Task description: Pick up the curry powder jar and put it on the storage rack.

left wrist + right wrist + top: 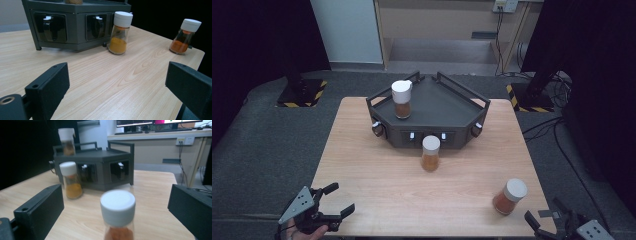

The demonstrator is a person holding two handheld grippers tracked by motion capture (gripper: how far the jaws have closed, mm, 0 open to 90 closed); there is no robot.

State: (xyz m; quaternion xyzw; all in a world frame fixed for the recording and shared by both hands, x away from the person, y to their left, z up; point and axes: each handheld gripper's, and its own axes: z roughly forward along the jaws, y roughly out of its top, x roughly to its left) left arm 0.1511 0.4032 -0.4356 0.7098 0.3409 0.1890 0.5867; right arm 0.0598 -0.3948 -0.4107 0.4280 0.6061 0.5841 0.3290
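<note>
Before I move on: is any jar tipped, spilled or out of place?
Nothing stands out. One spice jar stands upright on the rack, one on the table in front of it, one near the right tool. No spill shows.

In the right gripper view we see the nearest spice jar blurred and cut off by the bottom edge, so its base stays hidden. In the left gripper view the top edge cuts the jar on the rack down to a sliver. In the high view the bottom edge crops the right gripper.
</note>
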